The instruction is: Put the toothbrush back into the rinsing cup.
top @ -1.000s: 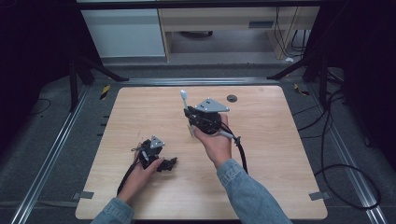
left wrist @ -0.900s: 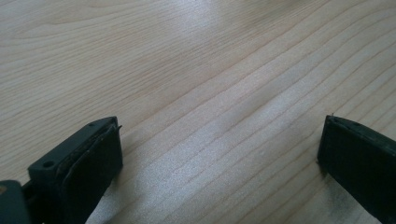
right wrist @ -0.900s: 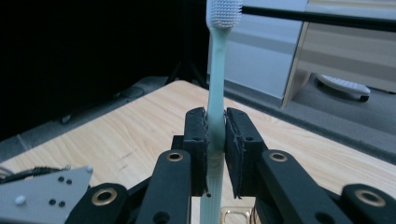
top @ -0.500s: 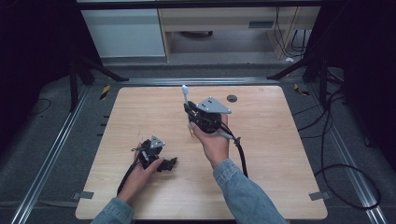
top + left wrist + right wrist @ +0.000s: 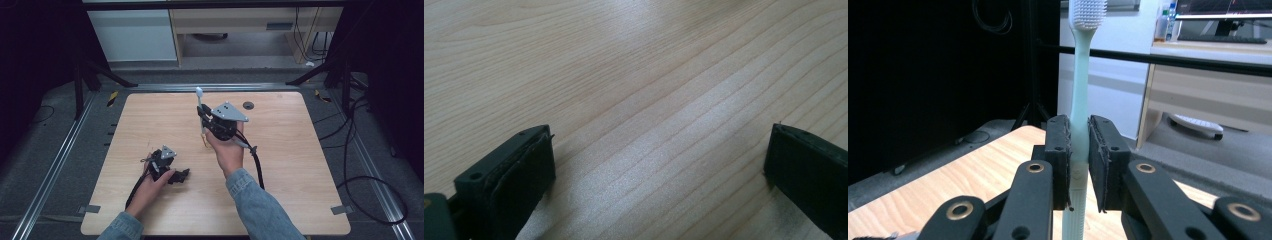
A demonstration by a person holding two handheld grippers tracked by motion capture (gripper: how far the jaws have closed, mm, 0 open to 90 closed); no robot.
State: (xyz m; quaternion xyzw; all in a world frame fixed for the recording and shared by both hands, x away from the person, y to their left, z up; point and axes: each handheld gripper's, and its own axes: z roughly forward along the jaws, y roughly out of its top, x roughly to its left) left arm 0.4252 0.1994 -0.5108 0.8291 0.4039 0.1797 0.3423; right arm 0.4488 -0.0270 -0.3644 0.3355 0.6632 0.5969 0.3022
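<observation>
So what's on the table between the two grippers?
Nothing but bare wood. In the high view the table is plain between the left gripper and the right gripper, which holds a toothbrush.

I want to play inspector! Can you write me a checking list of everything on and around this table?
Surface: wooden table, pale grain, mostly bare.
Job's things: toothbrush, mint green, upright, bristle head on top.
Clutter: small dark round thing near the far edge.
Grippers: right gripper shut on the toothbrush handle, held above the table; left gripper open, nothing between its jaws, low over the wood.
Cables: black cable trails from the right gripper; more black cables on the floor at the right.
Surroundings: grey floor, pale cabinets beyond the table.
</observation>
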